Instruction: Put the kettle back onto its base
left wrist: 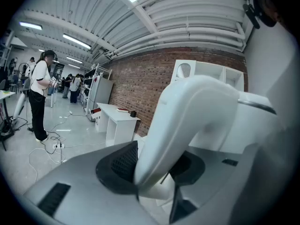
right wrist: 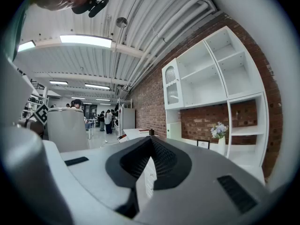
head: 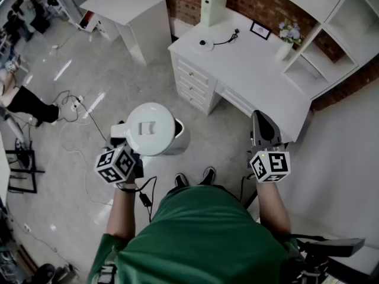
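A white kettle (head: 153, 129) hangs in the air over the grey floor, in front of the white desk (head: 254, 76). My left gripper (head: 124, 136) is shut on its handle (left wrist: 187, 121), and the dark pads (left wrist: 123, 163) press on the handle from both sides. The round kettle base (head: 204, 44), with a black cord, sits on the desk's far left corner, well away from the kettle. My right gripper (head: 261, 122) is held level near the desk's front edge, its pads (right wrist: 161, 161) meeting at the tips with nothing between them. The kettle (right wrist: 68, 128) also shows at the left of the right gripper view.
On the desk stand a picture frame (head: 260, 30) and a vase of flowers (head: 287, 40), beside a white shelf unit (head: 334, 28). A small white table (head: 127, 7) stands further back. Cables (head: 74, 108) lie on the floor at left. People (left wrist: 40, 97) stand far off.
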The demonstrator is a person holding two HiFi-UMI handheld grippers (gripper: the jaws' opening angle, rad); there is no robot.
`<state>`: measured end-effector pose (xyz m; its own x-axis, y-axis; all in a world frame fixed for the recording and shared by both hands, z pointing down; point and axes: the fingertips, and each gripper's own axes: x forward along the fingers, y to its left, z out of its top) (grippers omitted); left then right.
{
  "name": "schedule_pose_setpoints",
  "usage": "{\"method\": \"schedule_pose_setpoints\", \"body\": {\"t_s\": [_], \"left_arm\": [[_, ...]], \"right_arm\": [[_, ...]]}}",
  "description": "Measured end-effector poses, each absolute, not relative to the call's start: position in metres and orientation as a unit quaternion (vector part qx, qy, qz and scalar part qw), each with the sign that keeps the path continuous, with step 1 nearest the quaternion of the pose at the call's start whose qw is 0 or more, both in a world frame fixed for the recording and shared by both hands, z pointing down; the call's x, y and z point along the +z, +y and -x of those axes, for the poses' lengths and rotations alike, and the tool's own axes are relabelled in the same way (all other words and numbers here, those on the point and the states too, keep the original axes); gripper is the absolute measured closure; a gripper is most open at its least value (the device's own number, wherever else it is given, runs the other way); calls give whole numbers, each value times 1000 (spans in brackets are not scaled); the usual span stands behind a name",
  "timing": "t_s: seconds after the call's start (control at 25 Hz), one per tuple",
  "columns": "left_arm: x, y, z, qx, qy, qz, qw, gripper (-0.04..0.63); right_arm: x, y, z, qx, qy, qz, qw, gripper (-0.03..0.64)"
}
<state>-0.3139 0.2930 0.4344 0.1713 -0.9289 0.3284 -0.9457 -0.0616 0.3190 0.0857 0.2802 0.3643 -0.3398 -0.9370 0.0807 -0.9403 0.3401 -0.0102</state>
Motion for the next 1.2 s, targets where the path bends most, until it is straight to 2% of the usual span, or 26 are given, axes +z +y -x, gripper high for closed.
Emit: {"method": "schedule_pose_setpoints", "body": {"t_s": [0.48,0.84,1.2], "left_arm": [[440,274,330,22,-639,-731,239,420],[451,274,374,14,-628,-740,240,420],[458,226,368,16,-640,-728,247,420]], "right_arm": [[359,270,-71,31,-815,-578,19,595],[365,285,-24,21,-809,-587,32,594],[387,225,-21,45,-824,-563,37,595]]}}
